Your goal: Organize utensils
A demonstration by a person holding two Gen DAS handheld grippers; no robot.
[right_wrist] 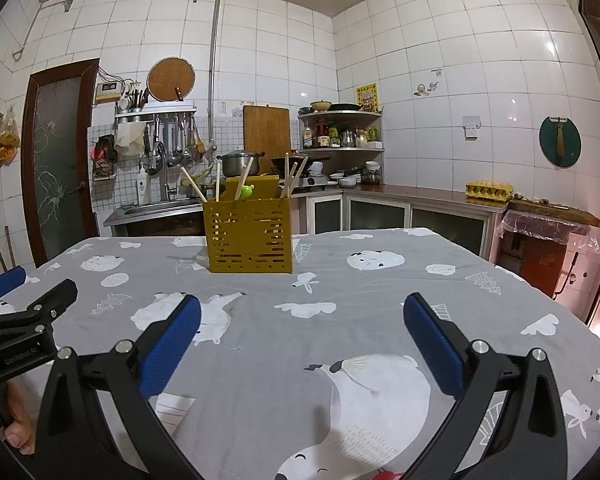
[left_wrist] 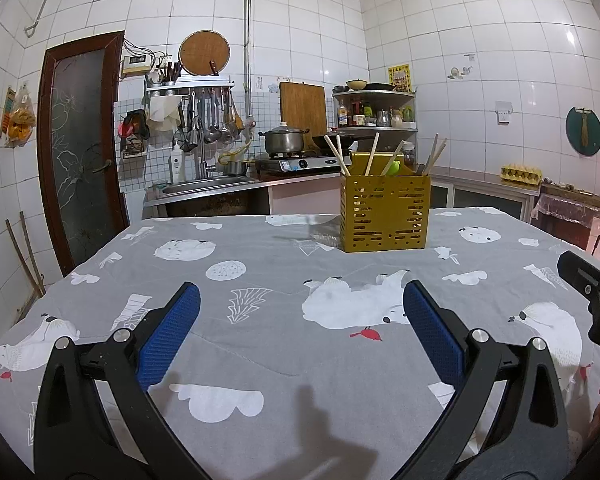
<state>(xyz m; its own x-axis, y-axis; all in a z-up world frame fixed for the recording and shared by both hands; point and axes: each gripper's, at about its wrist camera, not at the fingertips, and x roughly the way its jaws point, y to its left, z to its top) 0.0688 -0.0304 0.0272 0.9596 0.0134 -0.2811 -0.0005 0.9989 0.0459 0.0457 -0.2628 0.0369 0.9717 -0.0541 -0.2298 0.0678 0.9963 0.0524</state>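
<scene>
A yellow slotted utensil holder (left_wrist: 384, 212) (right_wrist: 249, 235) stands upright on the far part of the table. Several wooden chopsticks (left_wrist: 374, 154) (right_wrist: 244, 178) and a green-topped utensil (left_wrist: 395, 167) (right_wrist: 247, 191) stick out of it. My left gripper (left_wrist: 302, 300) is open over the near side of the table, with nothing between its blue pads. My right gripper (right_wrist: 302, 312) is likewise open and empty, well short of the holder. The right gripper's body (left_wrist: 592, 292) shows at the right edge of the left wrist view, and the left gripper's (right_wrist: 28, 312) at the left edge of the right wrist view.
The table wears a grey cloth (left_wrist: 260, 248) (right_wrist: 380, 280) printed with white bears. Behind it are a sink (left_wrist: 204, 184), a stove with a pot (left_wrist: 284, 140), a corner shelf (right_wrist: 340, 132) and a counter with an egg carton (right_wrist: 489, 190). A person's fingers (right_wrist: 18, 428) grip the left handle.
</scene>
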